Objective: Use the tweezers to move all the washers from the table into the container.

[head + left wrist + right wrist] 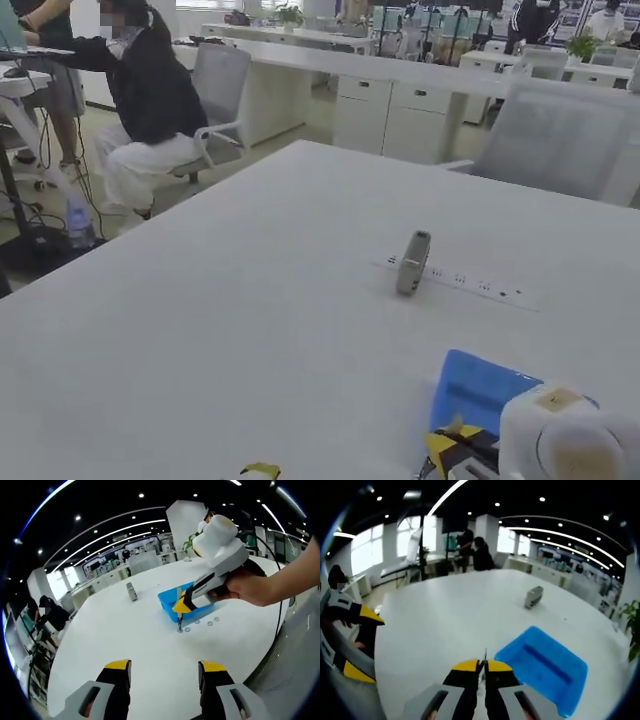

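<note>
So the big white table [250, 300] is mostly bare, and as far as I can tell this job has barely started. The blue container [542, 667] sits near the front edge, and in the right gripper view its inside looks empty, no washers in it that I can make out. The left gripper [165, 667] hangs low over the table with its jaws spread wide and nothing between them, pointed at the work from well off to the side.

The right gripper [482, 666] is doing the work. A hand [245, 585] tilts it nose-down just in front of the container, jaws clamped together on the tweezers [179, 620]. The tweezer tips point straight down and sit at or just above the table, right next to the washers [198, 622]. I count about four in a loose row on the table beside the container. Honestly can't tell if the tips are spread, squeezed shut or already pinching one, they're too tiny. My guess is all of them are left to move.
</note>
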{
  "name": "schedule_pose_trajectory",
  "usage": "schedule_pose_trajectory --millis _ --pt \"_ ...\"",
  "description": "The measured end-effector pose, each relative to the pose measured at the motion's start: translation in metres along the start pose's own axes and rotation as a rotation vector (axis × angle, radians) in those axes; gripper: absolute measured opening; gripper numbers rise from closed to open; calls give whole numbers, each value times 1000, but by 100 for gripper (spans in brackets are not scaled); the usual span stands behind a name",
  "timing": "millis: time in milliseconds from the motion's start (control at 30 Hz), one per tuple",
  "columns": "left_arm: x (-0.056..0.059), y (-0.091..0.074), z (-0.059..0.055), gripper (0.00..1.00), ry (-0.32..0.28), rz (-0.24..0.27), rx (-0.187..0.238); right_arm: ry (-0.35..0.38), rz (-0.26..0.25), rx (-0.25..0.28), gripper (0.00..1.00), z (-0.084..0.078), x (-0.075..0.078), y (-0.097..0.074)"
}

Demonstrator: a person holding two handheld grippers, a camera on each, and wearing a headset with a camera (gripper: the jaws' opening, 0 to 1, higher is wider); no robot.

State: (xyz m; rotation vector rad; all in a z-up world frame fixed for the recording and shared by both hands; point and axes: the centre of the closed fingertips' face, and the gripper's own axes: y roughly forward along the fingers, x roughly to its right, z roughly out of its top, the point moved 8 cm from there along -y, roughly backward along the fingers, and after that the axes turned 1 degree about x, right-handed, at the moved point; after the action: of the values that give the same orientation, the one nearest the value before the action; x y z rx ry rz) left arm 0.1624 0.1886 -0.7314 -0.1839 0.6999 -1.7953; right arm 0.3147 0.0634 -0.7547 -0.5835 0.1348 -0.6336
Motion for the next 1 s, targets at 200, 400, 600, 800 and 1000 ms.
schedule_pose_trajectory --millis 200,400,600,800,1000 --pt "-1 1 3 75 -35 14 32 35 22 9 0 8 1 -3" --pt "-2 1 6 92 -82 17 81 40 23 58 0 24 6 -21" --pt "0 3 6 99 -78 10 81 62 16 114 0 40 17 -36" --pt "-2 1 11 99 -120 11 132 84 -42 187 0 58 38 -42" --pt "-1 2 9 99 -94 25 112 95 -85 162 0 50 53 -25"
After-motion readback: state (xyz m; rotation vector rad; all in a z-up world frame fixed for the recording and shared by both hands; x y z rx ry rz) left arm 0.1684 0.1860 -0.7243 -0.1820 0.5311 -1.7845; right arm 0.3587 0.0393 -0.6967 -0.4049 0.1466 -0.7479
